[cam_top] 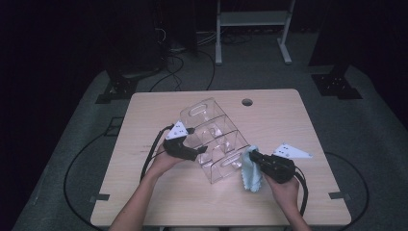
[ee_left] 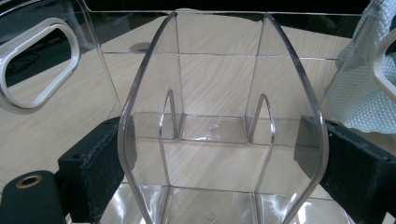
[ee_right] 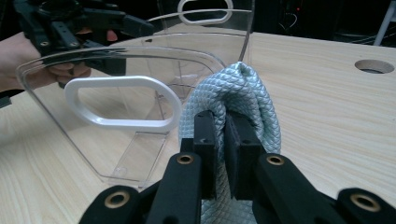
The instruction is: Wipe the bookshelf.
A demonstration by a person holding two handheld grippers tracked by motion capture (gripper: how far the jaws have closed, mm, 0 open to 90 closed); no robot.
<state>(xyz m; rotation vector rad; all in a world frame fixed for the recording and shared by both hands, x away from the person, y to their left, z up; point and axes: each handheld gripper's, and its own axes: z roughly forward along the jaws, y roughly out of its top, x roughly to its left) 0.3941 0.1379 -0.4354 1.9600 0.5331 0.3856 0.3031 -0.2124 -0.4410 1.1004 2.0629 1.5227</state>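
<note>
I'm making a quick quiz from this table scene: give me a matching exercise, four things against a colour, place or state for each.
Things:
1. organiser
2. cloth
3. left gripper
4. table hole

Descriptions:
A. pale blue, pinched in shut jaws
B. round, near the table's far edge
C. clear plastic with white-rimmed handle slots
D. black jaws standing either side of a clear divider wall

Pairs: 1-C, 2-A, 3-D, 4-B
</note>
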